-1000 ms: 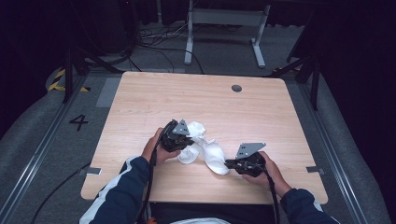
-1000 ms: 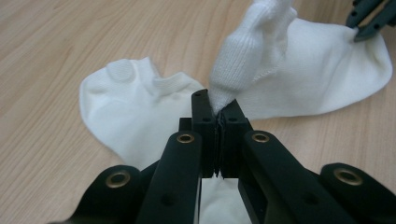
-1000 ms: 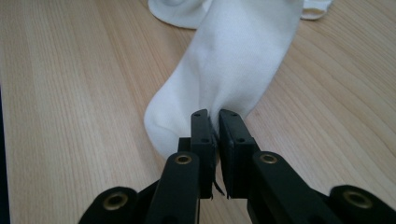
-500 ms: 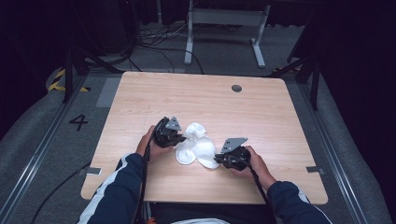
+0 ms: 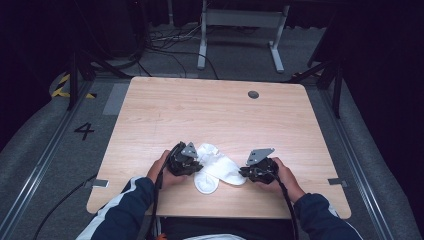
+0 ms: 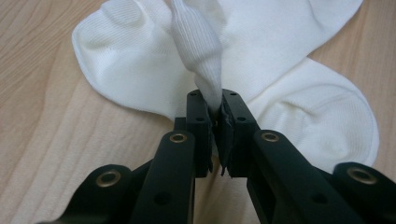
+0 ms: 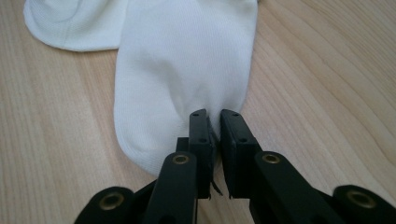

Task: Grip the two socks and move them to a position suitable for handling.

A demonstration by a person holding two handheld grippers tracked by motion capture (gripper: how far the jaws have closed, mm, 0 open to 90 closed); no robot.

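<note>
Two white socks (image 5: pixel 217 167) lie overlapped on the wooden table (image 5: pixel 200 110), near its front edge. My left gripper (image 5: pixel 199 162) sits at their left side. In the left gripper view its jaws (image 6: pixel 215 109) are shut on a ribbed cuff (image 6: pixel 198 46) that rises in a bunched fold from the flat socks (image 6: pixel 289 56). My right gripper (image 5: pixel 243 174) is at the socks' right end. In the right gripper view it (image 7: pixel 212 122) is shut on the rounded end of one sock (image 7: pixel 187 70), which lies flat, stretching away from the jaws.
A dark round grommet (image 5: pixel 253 94) sits in the table's far right part. A white metal stand (image 5: pixel 240 20) and cables lie on the floor beyond the table. A person's hands and blue-and-white sleeves (image 5: pixel 125 210) come in at the near edge.
My left hand has come down and toward the near edge with the cuff in its jaws. The socks, bunched up before, now lie flatter. The right gripper has hardly moved.
</note>
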